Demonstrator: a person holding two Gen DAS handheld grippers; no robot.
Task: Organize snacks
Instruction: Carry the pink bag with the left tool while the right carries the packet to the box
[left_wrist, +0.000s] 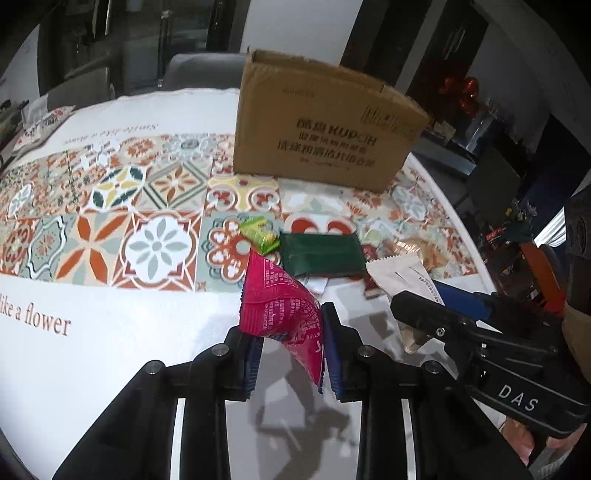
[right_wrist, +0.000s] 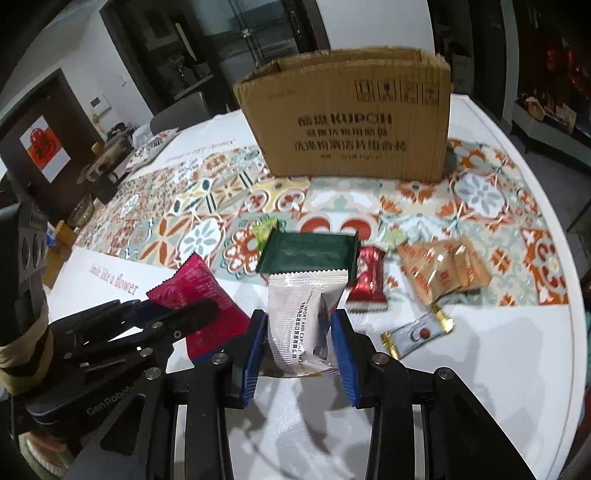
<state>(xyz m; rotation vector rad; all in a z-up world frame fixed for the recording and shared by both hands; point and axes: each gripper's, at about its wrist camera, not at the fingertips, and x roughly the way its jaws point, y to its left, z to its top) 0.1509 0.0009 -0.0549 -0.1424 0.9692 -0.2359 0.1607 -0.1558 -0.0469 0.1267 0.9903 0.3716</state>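
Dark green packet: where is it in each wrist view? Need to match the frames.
Left wrist: the dark green packet lies flat right of centre, beyond the pink packet held in the left gripper.
Right wrist: dark green packet at centre, just behind the white packet held in the right gripper.
Shared landmark: the cardboard box stands behind it in both.

Matt corrugated cardboard box (right_wrist: 347, 118), glossy foil pink packet (left_wrist: 280, 302), smooth printed tablecloth (left_wrist: 110, 206).

Snack pile (right_wrist: 369, 273) blocks path to cardboard box (right_wrist: 351, 122); L side open.
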